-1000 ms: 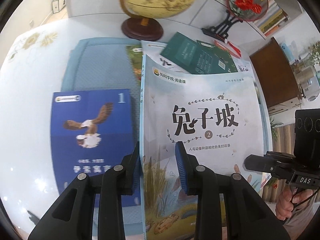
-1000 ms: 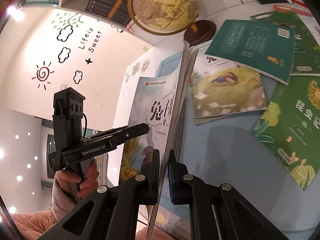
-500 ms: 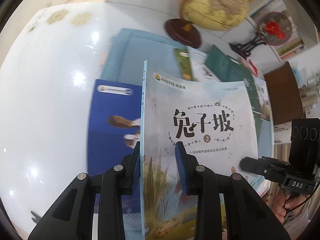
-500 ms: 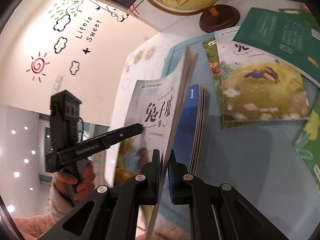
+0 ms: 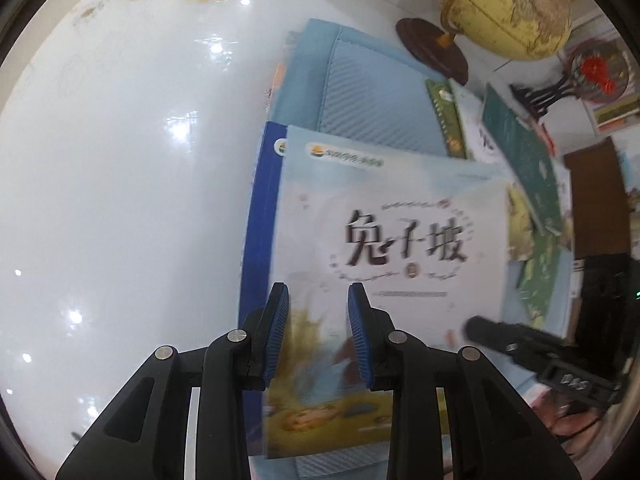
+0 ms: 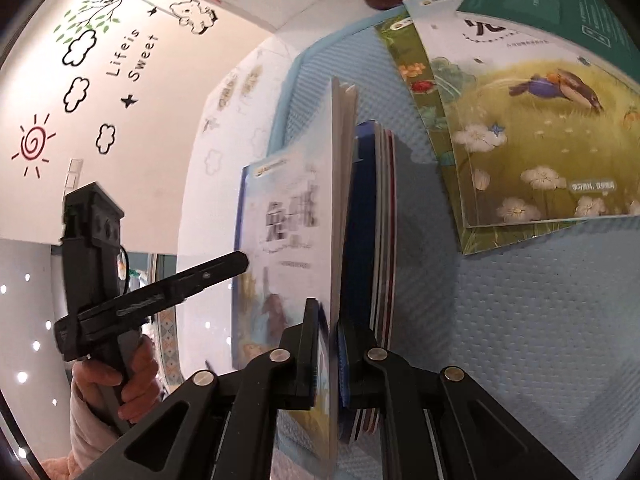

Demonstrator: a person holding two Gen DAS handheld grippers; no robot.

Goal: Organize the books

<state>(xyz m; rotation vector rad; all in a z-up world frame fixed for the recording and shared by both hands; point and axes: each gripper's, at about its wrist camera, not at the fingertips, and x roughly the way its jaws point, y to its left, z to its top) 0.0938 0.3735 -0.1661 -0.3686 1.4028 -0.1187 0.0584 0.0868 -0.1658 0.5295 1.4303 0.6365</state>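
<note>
Pale illustrated paperback book [image 6: 296, 216] — lowered since a second ago onto blue-covered book stack [image 6: 372, 216], desk's left edge; stacking nearly done. Right gripper [image 6: 329, 344] pinches its edge; left gripper [image 5: 316, 332] spread slightly — grip uncertain.

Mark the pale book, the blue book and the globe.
Pale book [image 5: 400, 208], left wrist view, on its front cover.
Blue book [image 5: 260, 216], left wrist view, on its exposed left edge.
Globe [image 5: 508, 4], left wrist view, on the yellow sphere.
</note>
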